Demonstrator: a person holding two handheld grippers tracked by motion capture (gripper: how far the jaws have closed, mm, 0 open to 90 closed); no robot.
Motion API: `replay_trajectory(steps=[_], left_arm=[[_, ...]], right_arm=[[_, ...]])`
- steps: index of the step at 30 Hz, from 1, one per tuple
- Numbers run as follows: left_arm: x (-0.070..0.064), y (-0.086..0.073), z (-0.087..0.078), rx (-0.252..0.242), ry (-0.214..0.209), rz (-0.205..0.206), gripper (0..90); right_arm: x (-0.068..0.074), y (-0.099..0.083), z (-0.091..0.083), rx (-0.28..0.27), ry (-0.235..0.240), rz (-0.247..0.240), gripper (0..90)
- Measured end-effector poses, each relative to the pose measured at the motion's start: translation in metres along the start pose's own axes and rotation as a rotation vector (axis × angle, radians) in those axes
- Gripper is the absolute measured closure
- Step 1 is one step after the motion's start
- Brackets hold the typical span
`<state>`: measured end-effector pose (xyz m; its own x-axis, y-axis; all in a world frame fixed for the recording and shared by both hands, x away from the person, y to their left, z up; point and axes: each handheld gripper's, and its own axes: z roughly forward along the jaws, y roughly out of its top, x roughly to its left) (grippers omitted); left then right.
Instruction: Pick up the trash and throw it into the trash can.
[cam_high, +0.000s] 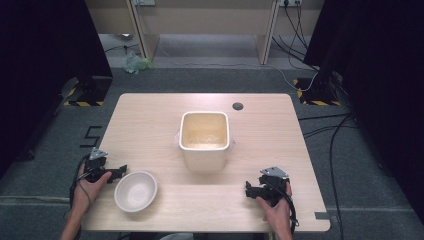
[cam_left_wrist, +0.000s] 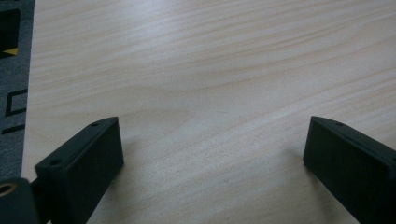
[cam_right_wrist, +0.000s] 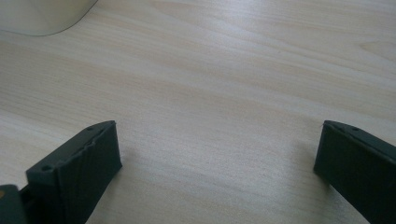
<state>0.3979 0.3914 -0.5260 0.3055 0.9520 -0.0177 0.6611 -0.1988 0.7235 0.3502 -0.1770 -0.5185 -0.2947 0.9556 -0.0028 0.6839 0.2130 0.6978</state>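
Two hand-held grippers rest wide open on a pale wood-grain table (cam_high: 150, 120), holding nothing.

The square cream tub (cam_high: 204, 139), glossy with rounded corners, stands ahead of and between the grippers; its yellowish contents are too blurred to name, and in the right gripper view a cut-off curved corner of it (cam_right_wrist: 42, 16) shows at upper left. The round white bowl (cam_high: 135, 191), smooth and empty, sits just right of the left gripper (cam_high: 117, 171), apart from it. The left gripper (cam_left_wrist: 212, 154) and right gripper (cam_right_wrist: 217, 156) each show matte black blocky jaws spread far apart over bare table. The right gripper (cam_high: 252, 189) lies well right of the bowl; the person's forearms are cropped by the bottom edge.
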Motion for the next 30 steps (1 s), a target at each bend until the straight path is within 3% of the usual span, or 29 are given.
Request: replay_trajectory(steps=[3,9,11,19,24,30], left_arm=[[0.000,0.000,0.000,-0.003,-0.003,-0.001,4.1],[0.002,-0.001,-0.004,-0.031,-0.029,-0.018,14.8],[0.002,-0.001,-0.006,-0.037,-0.058,-0.028,14.8],[-0.007,0.009,-0.023,-0.103,-0.095,-0.023,14.6],[-0.016,0.015,-0.035,-0.138,-0.156,-0.023,14.7],[-0.022,0.019,-0.045,-0.156,-0.173,-0.008,14.7]], right_arm=[[0.000,0.000,0.000,0.000,0.000,0.001,0.5],[0.000,0.000,0.000,0.001,0.000,0.005,0.3],[0.000,0.000,0.000,0.000,0.001,0.005,0.2],[-0.002,0.000,0.000,-0.002,0.021,-0.017,0.2],[-0.003,-0.001,-0.001,-0.002,0.033,-0.029,0.3],[-0.004,-0.001,-0.001,0.000,0.036,-0.036,0.3]])
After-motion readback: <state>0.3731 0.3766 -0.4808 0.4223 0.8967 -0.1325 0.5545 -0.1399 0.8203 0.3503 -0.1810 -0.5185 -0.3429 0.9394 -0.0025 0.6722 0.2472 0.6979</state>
